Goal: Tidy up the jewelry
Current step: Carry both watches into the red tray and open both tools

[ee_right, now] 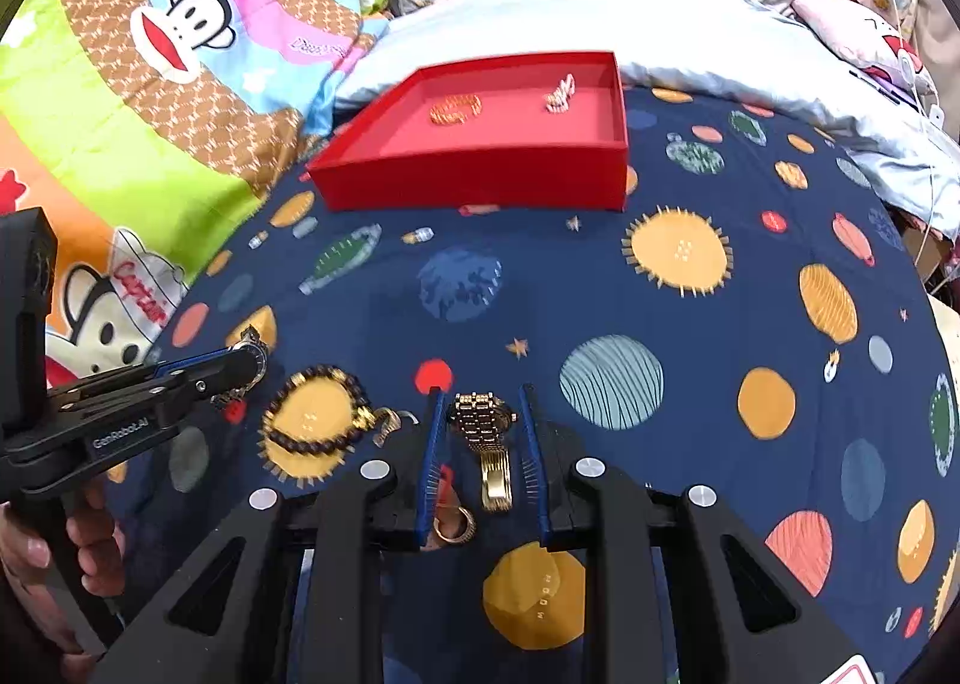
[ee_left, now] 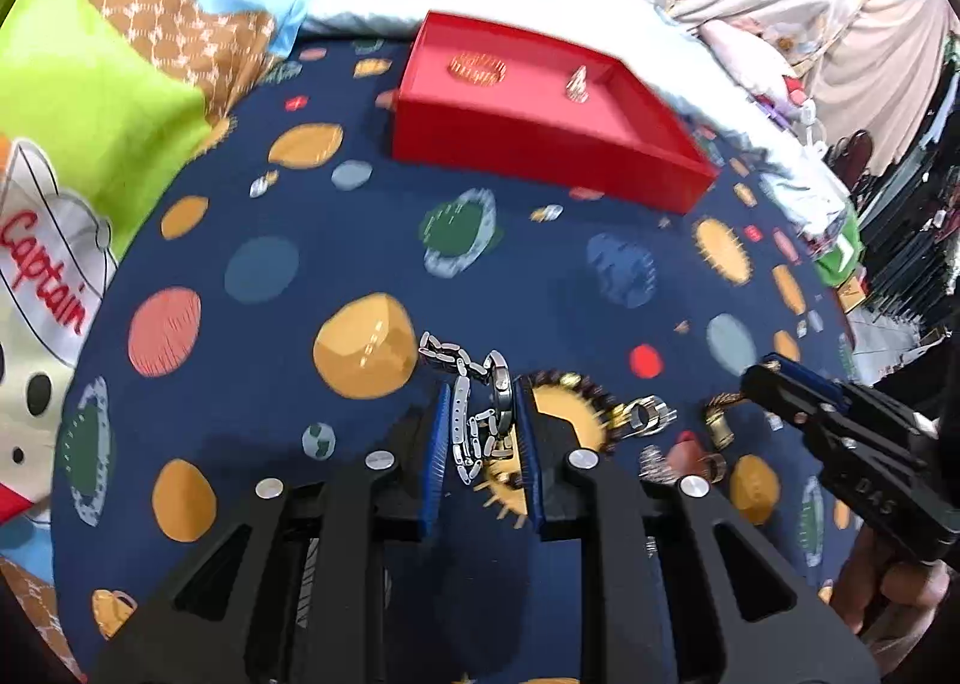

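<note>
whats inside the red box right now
The red box holds two pieces: a gold bracelet toward its left and a small silver piece toward its right, apart from each other. The near wall hides the front strip of the floor.
</note>
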